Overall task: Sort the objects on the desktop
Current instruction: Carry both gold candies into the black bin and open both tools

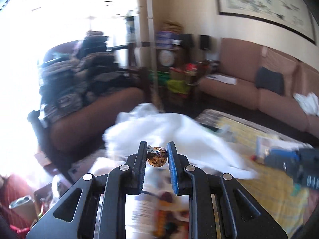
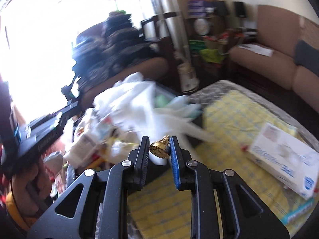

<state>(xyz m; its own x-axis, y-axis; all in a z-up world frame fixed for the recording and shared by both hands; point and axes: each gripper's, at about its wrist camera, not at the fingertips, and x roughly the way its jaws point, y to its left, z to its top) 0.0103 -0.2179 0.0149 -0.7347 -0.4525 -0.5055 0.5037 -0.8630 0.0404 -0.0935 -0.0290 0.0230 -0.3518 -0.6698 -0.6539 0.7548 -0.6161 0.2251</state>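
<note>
1. Nearest in the left wrist view, the left gripper (image 1: 157, 151) is clenched on a round foil-wrapped chocolate (image 1: 157, 157), brown and gold with a small paper tag at its top; both pads press on it and it hangs clear of the surface.
2. In the right wrist view, the right gripper (image 2: 159, 145) pinches a gold foil sweet (image 2: 160, 149) shaped like a drop, its point toward the blue pad, also held in the air.
3. Just beyond both tools lies a heap of white plastic bags (image 2: 139, 103) amid blurred clutter on the table's near left.
4. Further right, a white box (image 2: 285, 159) rests on the yellow patterned tablecloth (image 2: 229, 115), which is mostly bare there.
5. Farthest back stand an armchair piled with folded clothes (image 1: 79, 75) and a pink sofa (image 1: 249, 91).
6. Judging by this, the carrying step is under way: both sweets are picked up and not yet set down.
7. Next, each needs a shared spot, perhaps the open cloth; no container for them is plainly visible. Light foil may slip, so lower before releasing.
</note>
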